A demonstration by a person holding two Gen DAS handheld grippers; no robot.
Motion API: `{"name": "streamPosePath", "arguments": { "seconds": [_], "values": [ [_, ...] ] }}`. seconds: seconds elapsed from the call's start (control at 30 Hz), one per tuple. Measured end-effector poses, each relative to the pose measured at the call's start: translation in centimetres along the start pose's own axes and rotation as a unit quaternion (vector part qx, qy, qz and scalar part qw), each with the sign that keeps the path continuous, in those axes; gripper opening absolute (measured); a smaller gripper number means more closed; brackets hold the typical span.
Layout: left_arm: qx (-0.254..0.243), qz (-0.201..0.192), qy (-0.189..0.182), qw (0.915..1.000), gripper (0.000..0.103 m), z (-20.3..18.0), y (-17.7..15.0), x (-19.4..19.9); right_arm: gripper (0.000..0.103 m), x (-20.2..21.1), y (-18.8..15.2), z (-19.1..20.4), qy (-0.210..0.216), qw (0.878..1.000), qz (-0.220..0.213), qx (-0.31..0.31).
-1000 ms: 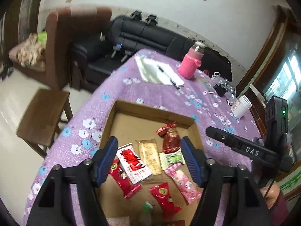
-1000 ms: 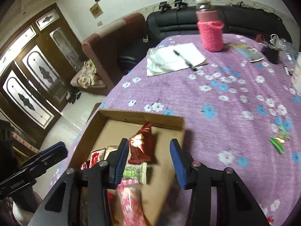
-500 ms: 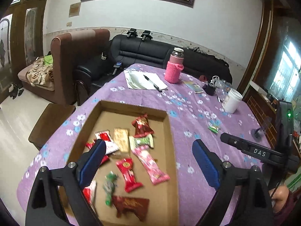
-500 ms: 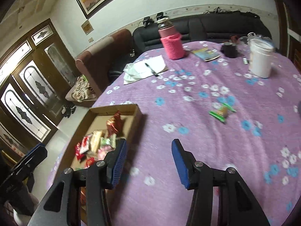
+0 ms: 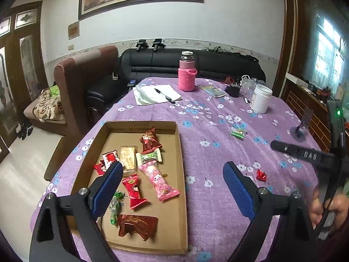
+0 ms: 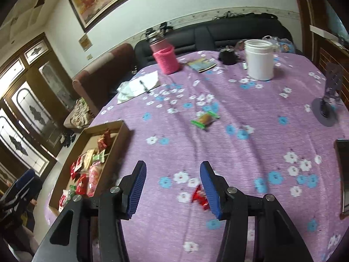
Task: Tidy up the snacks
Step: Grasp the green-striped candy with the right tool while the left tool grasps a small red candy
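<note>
The right gripper (image 6: 172, 185) hangs released, jaws spread, over the purple flowered tablecloth (image 6: 250, 113); a small red candy (image 6: 199, 197) lies on the cloth just inside its right fingertip. The left gripper (image 5: 172, 187) is also spread wide and holds nothing, straddling the right wall of the cardboard tray (image 5: 182, 152) near the table's left edge, where a pink snack packet (image 5: 158, 181) and other wrapped snacks lie. A green-wrapped snack (image 6: 205, 120) rests mid-table, well apart from both.
</note>
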State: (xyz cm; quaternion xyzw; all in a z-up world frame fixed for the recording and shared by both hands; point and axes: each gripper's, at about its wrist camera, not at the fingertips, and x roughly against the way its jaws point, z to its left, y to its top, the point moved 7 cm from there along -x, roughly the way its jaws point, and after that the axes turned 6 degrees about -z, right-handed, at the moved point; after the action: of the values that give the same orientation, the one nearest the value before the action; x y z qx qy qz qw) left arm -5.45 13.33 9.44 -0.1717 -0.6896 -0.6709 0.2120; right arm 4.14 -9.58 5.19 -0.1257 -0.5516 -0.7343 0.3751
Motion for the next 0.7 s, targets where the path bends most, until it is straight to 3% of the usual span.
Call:
{"name": "streamPosePath", "arguments": {
  "seconds": [0.43, 0.7],
  "values": [
    [-0.017, 0.025, -0.017, 0.9994, 0.093, -2.0, -0.9, -1.4, 0.055, 0.2, 2.4, -5.6, -0.050, 0.999, -0.014, -0.018],
    [0.002, 0.061, -0.086, 0.9945, 0.093, -4.4, -2.6, -2.5, 0.055, -3.7, 3.6, -6.8, -0.039, 0.999, 0.012, -0.027]
  ]
}}
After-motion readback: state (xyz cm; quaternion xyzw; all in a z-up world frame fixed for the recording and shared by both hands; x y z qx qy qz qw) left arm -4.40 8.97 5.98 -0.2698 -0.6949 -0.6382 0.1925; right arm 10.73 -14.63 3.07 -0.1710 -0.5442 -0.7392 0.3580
